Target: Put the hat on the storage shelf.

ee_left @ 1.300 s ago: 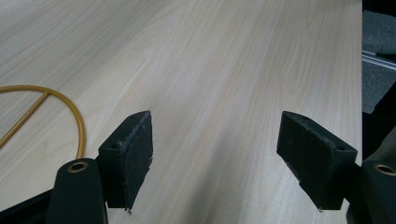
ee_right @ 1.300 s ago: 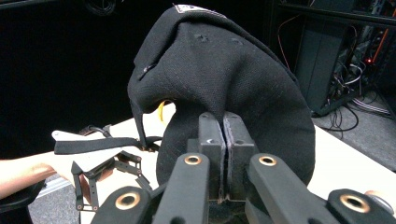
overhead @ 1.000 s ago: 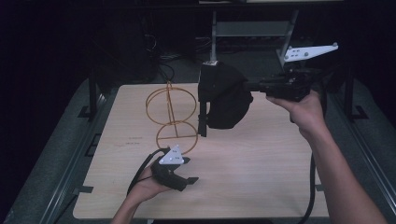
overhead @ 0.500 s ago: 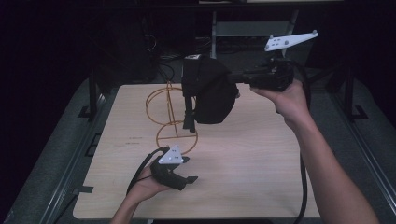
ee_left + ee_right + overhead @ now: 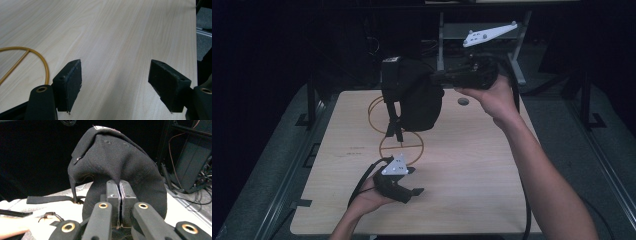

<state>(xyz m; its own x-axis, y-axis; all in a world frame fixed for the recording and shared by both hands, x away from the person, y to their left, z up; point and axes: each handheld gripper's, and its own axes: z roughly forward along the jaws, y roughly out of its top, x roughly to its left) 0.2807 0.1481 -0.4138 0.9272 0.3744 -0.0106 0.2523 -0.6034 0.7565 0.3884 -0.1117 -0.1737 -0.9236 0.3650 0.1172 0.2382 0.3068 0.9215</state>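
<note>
Over the table [image 5: 492, 165], black bag [image 5: 414, 97] moved left (gripped).

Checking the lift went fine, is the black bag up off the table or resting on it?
Up off it. The right gripper pinches the black bag, which hangs above the table.

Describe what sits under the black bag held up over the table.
Under the black bag stands a gold wire stand on the wooden table. The bag covers the stand's upper ring, and its strap hangs before the wire.

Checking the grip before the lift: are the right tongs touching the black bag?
Touching. The right gripper view shows the right tongs pinched shut on the black bag fabric.
</note>
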